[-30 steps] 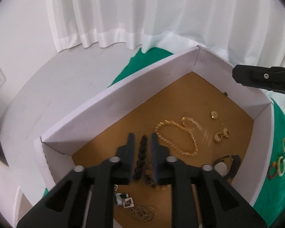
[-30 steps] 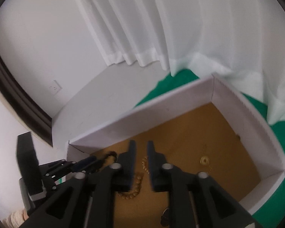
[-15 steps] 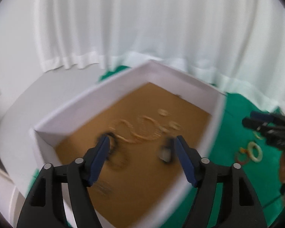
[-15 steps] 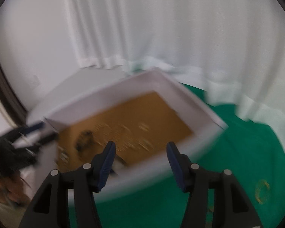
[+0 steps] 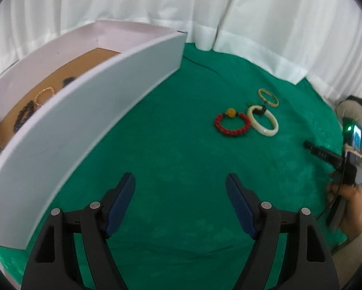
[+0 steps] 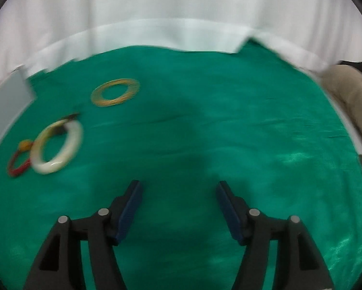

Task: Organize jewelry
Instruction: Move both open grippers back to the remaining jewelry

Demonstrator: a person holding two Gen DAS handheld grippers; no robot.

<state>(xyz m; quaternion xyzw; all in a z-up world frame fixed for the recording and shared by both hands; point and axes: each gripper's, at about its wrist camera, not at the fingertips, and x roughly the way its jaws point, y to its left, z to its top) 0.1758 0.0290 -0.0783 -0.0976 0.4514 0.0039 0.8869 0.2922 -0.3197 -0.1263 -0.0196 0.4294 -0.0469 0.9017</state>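
Note:
Three bracelets lie on the green cloth (image 5: pixel 176 149): a red beaded one (image 5: pixel 232 123), a white bangle (image 5: pixel 263 120) and a gold one (image 5: pixel 267 97). The white box (image 5: pixel 96 91) with a brown floor holds a gold chain (image 5: pixel 44 94) and dark beads (image 5: pixel 24 114). My left gripper (image 5: pixel 180 184) hangs over bare cloth beside the box, its jaws opening and empty. My right gripper (image 6: pixel 178 188) also hovers over bare cloth, jaws opening, nothing between them. Its blurred view shows the white bangle (image 6: pixel 57 148), the red bracelet (image 6: pixel 17 163) and the gold one (image 6: pixel 115 92) to its left.
White curtains (image 5: pixel 205 4) hang behind the cloth. At the right edge of the left wrist view a person's hand (image 5: pixel 350 193) holds the other gripper, with a beige trouser leg (image 5: pixel 352 113) behind it. The box's corner (image 6: pixel 9 91) shows at the left of the right wrist view.
Both grippers have left the box, swung right over the green cloth and opened wide. The dark beads formerly between the left fingers now lie in the box.

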